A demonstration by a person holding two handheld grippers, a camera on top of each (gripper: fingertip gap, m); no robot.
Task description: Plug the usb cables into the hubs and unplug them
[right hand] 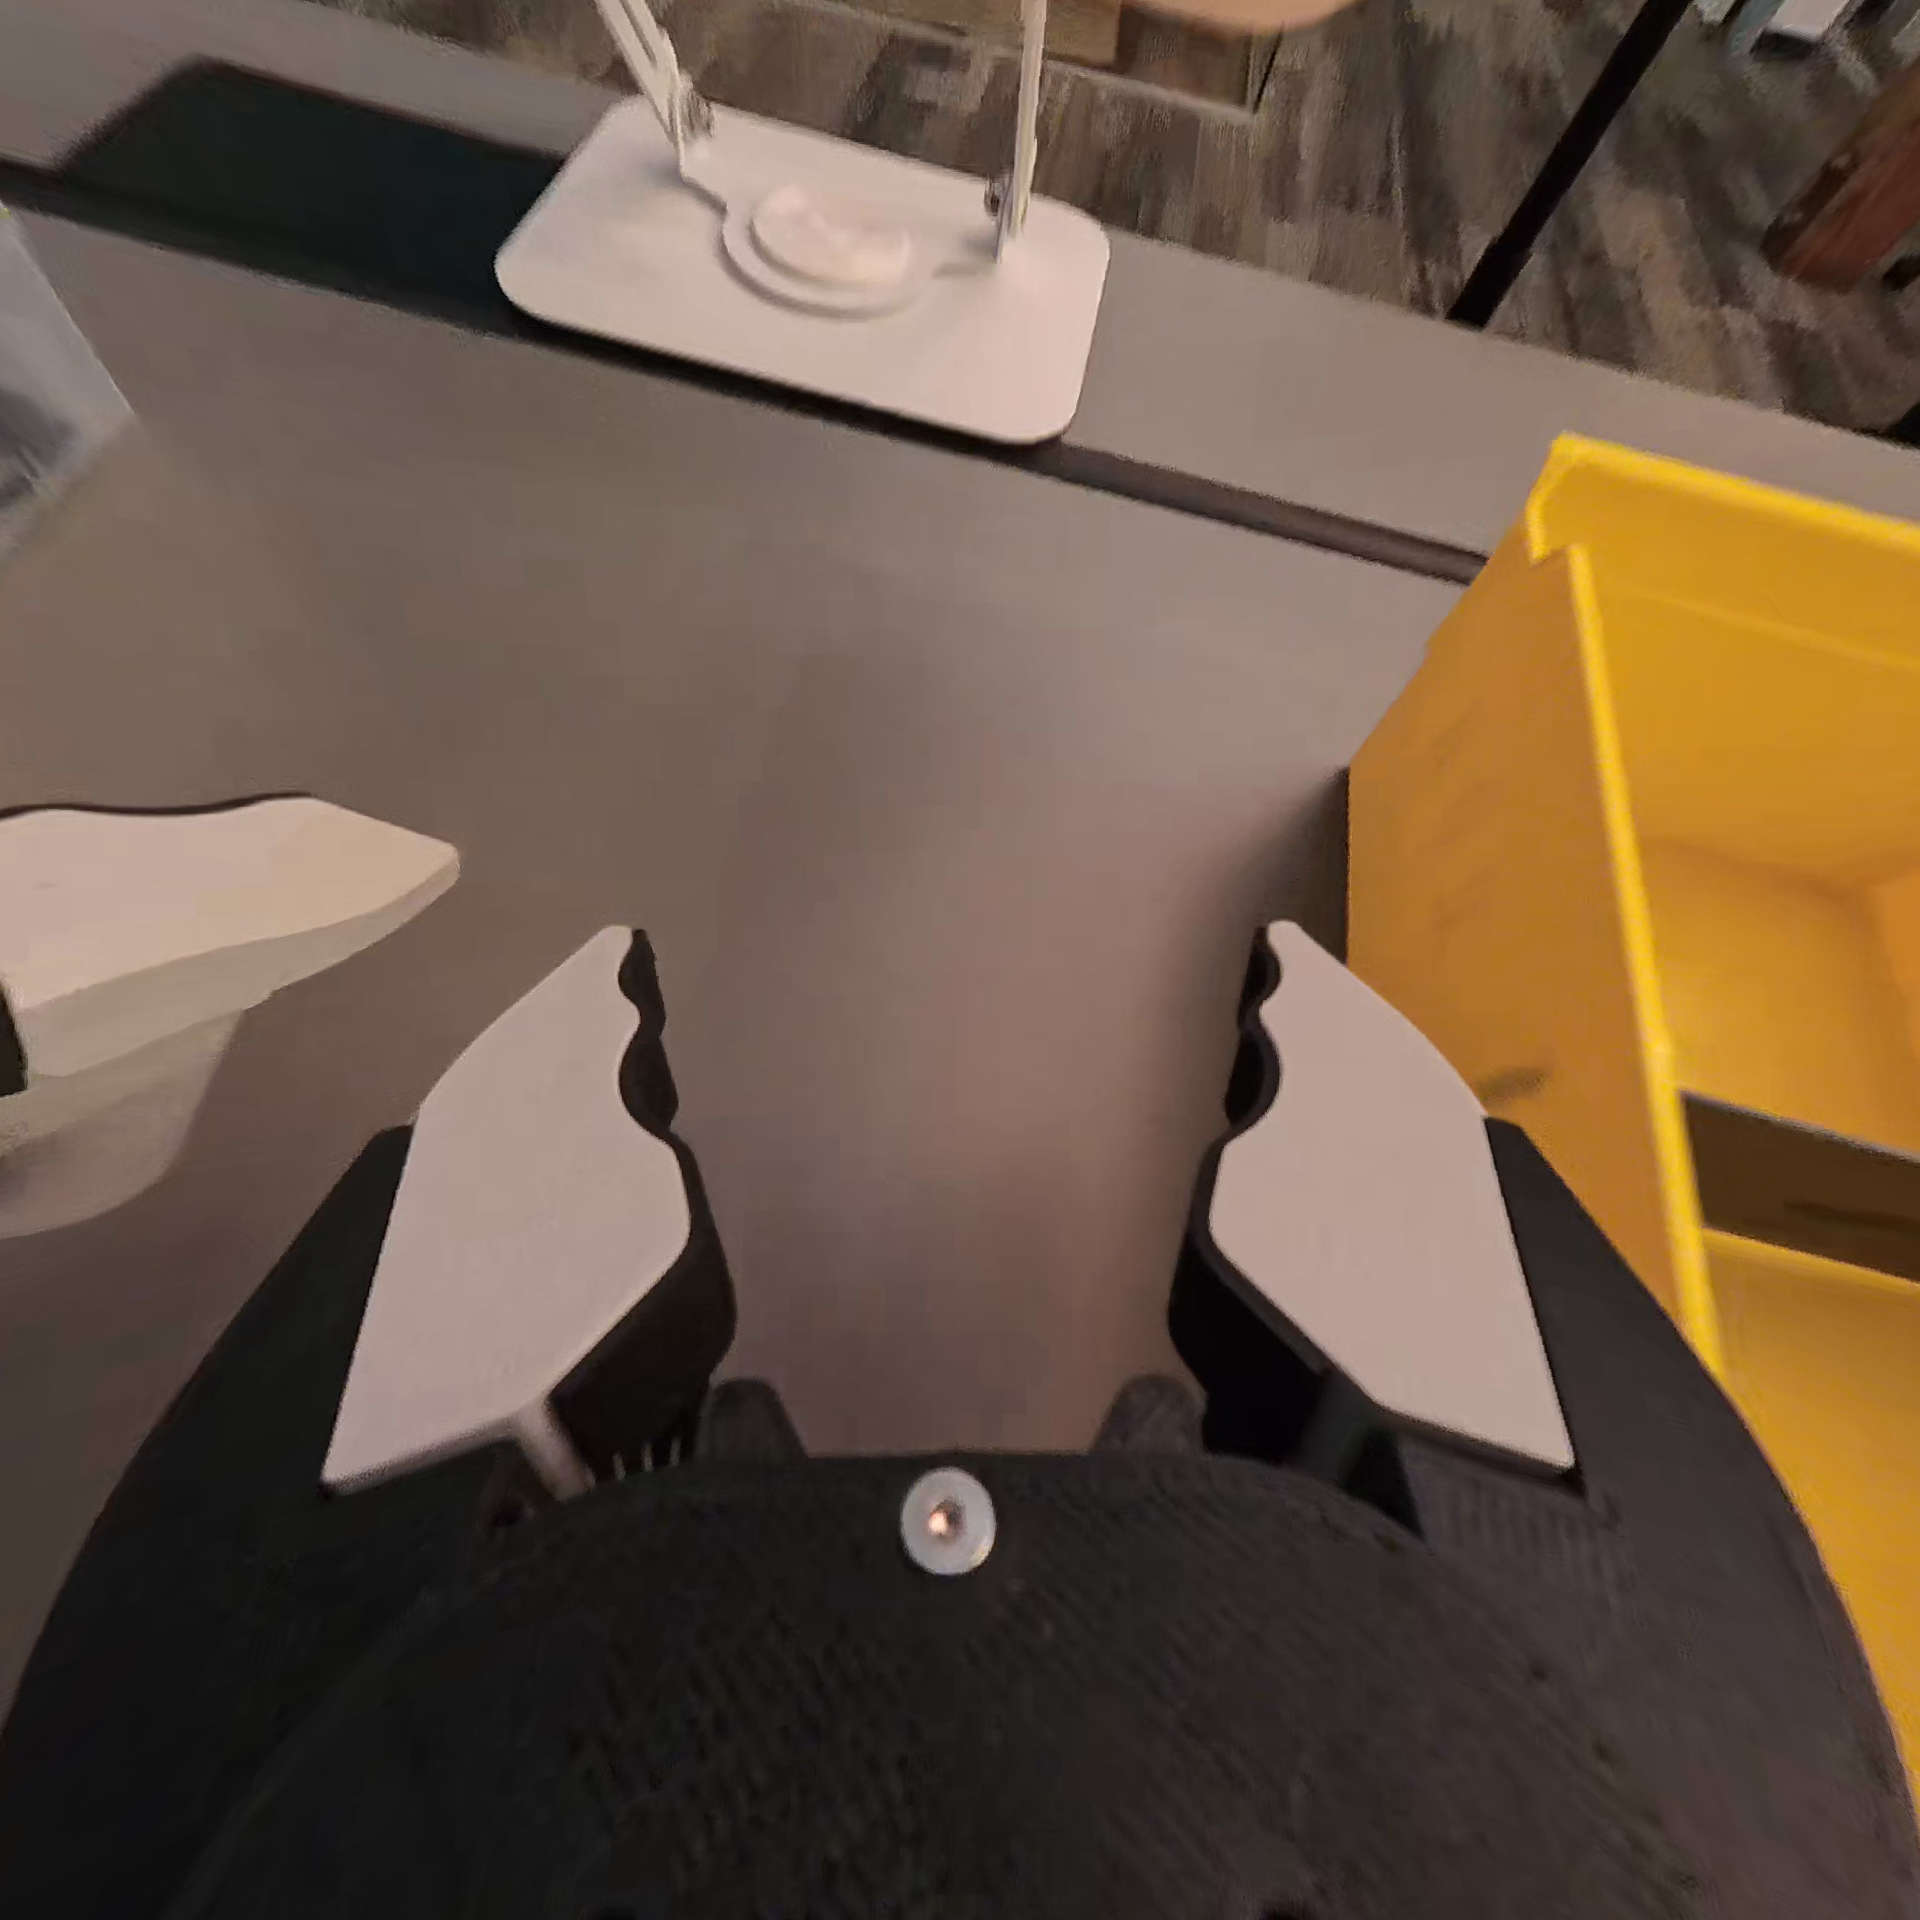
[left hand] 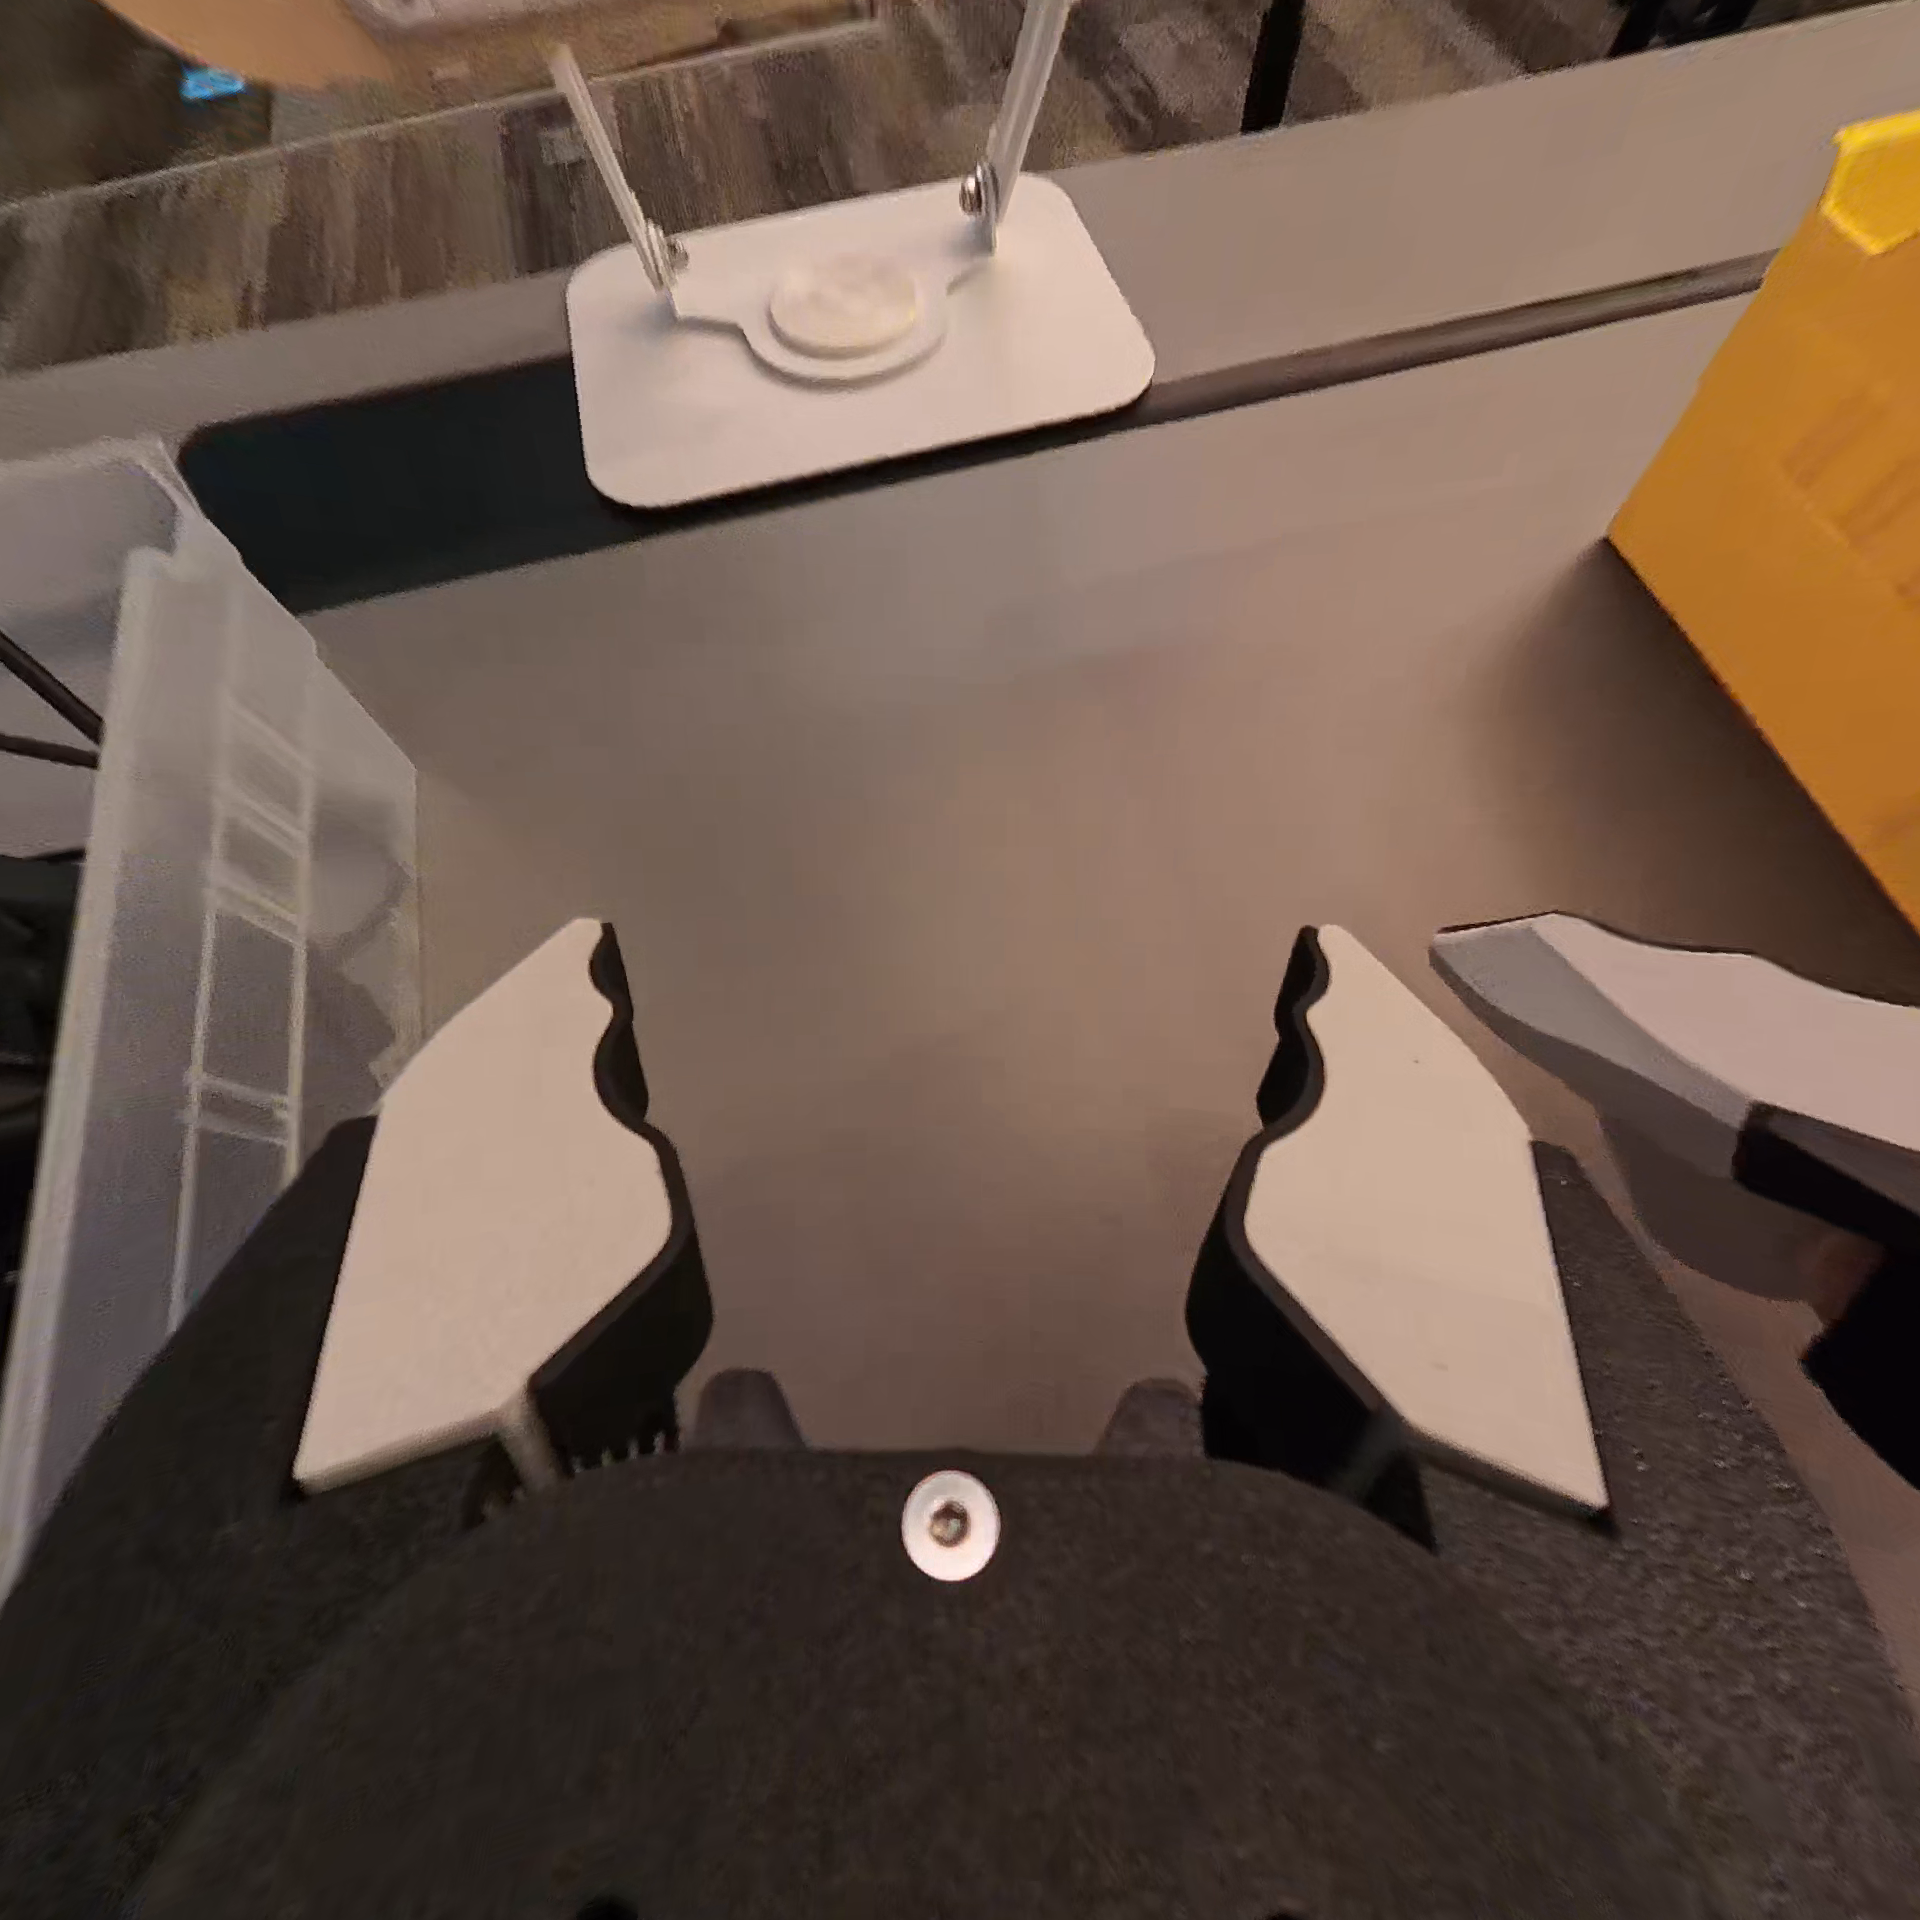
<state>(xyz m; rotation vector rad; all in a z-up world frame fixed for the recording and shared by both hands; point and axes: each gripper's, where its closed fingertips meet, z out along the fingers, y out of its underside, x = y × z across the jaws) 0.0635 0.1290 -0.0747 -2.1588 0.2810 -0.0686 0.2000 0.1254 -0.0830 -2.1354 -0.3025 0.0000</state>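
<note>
My left gripper [left hand: 956, 935] is open and empty above the bare grey table [left hand: 935, 727]. My right gripper [right hand: 951, 935] is open and empty above the same table [right hand: 727, 623]. The two grippers hover side by side: a finger of the right one shows at the right edge of the left wrist view [left hand: 1621, 1018], and a finger of the left one shows at the left edge of the right wrist view [right hand: 208, 883]. No usb cable or hub shows in either view.
A clear plastic bin [left hand: 177, 883] stands at the left. A yellow bin [right hand: 1662, 831] stands at the right, also in the left wrist view [left hand: 1787, 540]. A white stand base [left hand: 862, 343] sits at the table's far edge, also in the right wrist view [right hand: 821, 281].
</note>
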